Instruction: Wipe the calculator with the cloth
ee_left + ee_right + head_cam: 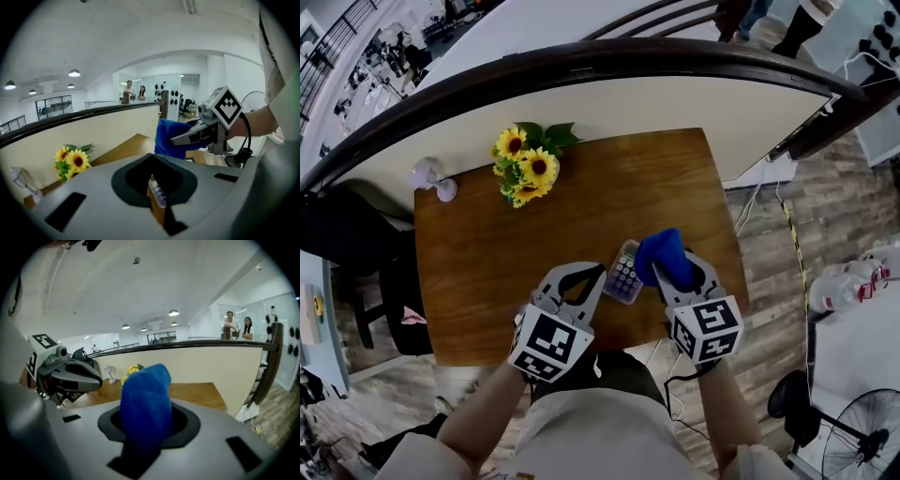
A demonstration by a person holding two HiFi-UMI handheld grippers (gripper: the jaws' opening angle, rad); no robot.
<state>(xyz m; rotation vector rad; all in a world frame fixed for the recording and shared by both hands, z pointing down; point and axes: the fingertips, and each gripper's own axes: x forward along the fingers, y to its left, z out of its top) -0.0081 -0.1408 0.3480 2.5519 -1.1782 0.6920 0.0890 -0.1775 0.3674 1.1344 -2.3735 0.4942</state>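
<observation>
The left gripper (596, 275) is clamped on the calculator (624, 274) by its left edge, above the wooden table's (516, 253) near side. The right gripper (676, 269) pinches the blue cloth (662, 251) at the calculator's right side.

The setting was identified as an open-plan office or laboratory hall. A wooden table (487, 272) was placed against a curved half-height wall (675, 103) capped by a dark handrail (581, 61). Round ceiling lights (74, 73), glass-partitioned rooms (54, 107), a pedestal fan (862, 441), plank flooring (769, 244) and two standing people (237, 326) were observed.
</observation>
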